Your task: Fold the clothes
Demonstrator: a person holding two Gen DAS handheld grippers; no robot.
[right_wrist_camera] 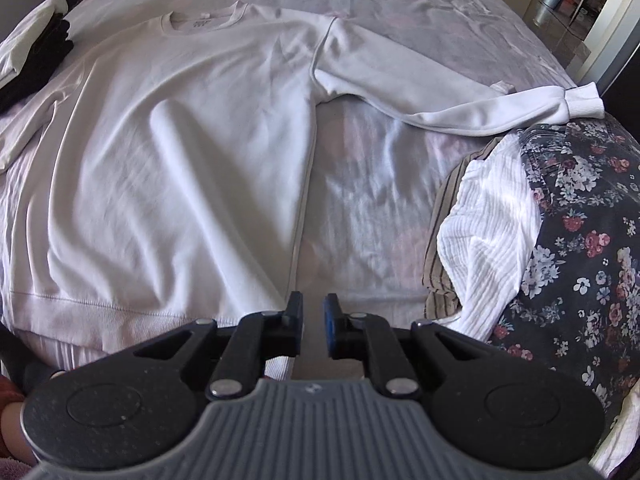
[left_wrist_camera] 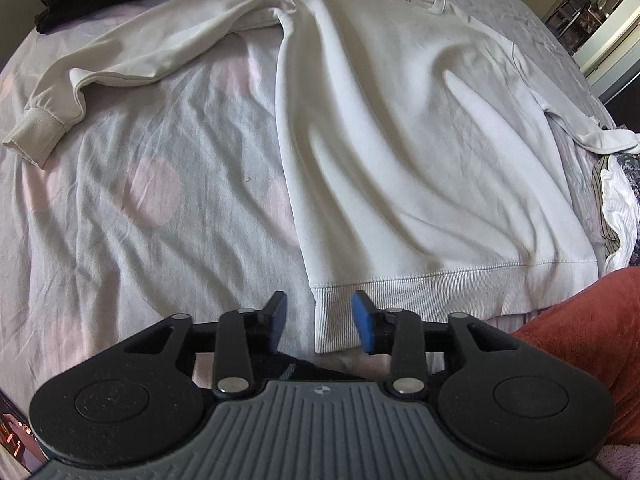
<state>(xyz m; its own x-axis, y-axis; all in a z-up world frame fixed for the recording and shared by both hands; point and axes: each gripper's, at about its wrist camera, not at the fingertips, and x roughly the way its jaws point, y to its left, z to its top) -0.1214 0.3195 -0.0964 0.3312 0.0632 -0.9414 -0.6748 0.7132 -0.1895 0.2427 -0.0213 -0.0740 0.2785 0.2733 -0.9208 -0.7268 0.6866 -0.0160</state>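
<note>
A: What lies at the left?

B: A folded black garment (left_wrist_camera: 60, 6) sits at the far left of the bed sheet (left_wrist_camera: 140, 200), which is pale with faint pink spots. Near it, the left sleeve (left_wrist_camera: 120, 60) of a white sweatshirt (left_wrist_camera: 400, 120) stretches out leftward, cuff at the end.

A: And the sweatshirt itself?

B: It lies flat in the middle of the bed, collar far, ribbed hem near. The left gripper (left_wrist_camera: 320, 320) hovers at the hem's left corner, released: its blue pads stand apart, the corner between them, ungripped.

A: Farther right?

B: The right gripper (right_wrist_camera: 313, 320) is at the hem's right corner, jaws parted by a narrow gap, nothing pinched. The right sleeve (right_wrist_camera: 440, 92) reaches rightward toward a pile: a white ribbed cloth (right_wrist_camera: 488, 220) and a dark floral fabric (right_wrist_camera: 592, 220).
</note>
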